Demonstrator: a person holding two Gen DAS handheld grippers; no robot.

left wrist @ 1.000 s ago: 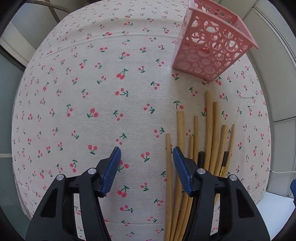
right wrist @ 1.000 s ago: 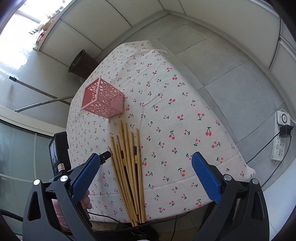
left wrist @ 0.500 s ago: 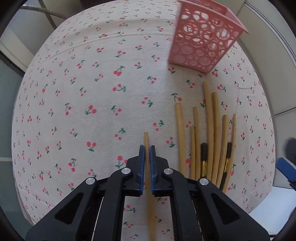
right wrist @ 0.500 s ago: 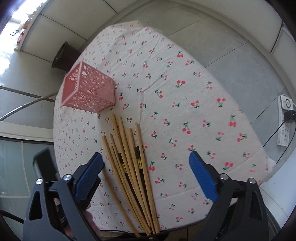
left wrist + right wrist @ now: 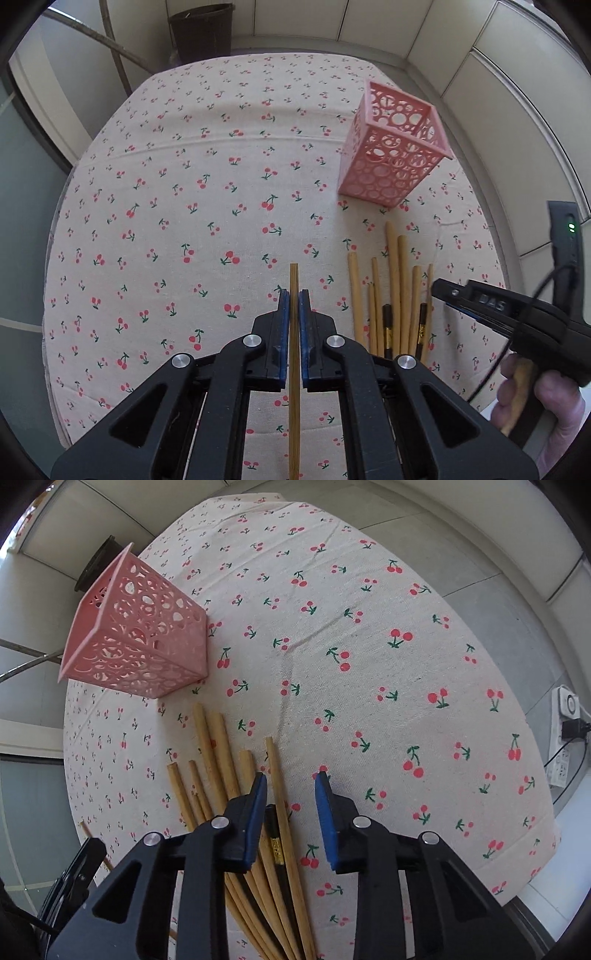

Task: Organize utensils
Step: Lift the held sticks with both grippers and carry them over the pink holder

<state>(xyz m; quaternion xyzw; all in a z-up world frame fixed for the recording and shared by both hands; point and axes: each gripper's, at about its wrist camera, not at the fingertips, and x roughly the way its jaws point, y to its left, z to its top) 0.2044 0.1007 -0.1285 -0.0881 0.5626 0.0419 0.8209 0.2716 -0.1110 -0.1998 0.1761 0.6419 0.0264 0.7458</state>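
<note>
My left gripper (image 5: 294,295) is shut on a single wooden chopstick (image 5: 294,275) and holds it above the cherry-print tablecloth (image 5: 192,206), left of the pile. Several wooden chopsticks (image 5: 395,291) lie side by side on the cloth, also seen in the right wrist view (image 5: 218,753). A pink perforated holder (image 5: 391,158) stands beyond them, empty as far as I see; it shows in the right wrist view (image 5: 136,642) too. My right gripper (image 5: 290,779) is open low over the pile's right edge, with the rightmost chopstick (image 5: 275,771) between its jaws.
A dark bin (image 5: 201,29) stands on the floor behind the table. A power strip with a plug (image 5: 567,723) lies on the floor to the right. The table's edge (image 5: 532,878) runs close on the right.
My left gripper closed on one chopstick and lifted it away from the pile. My right gripper came down over the pile and narrowed its opening.
</note>
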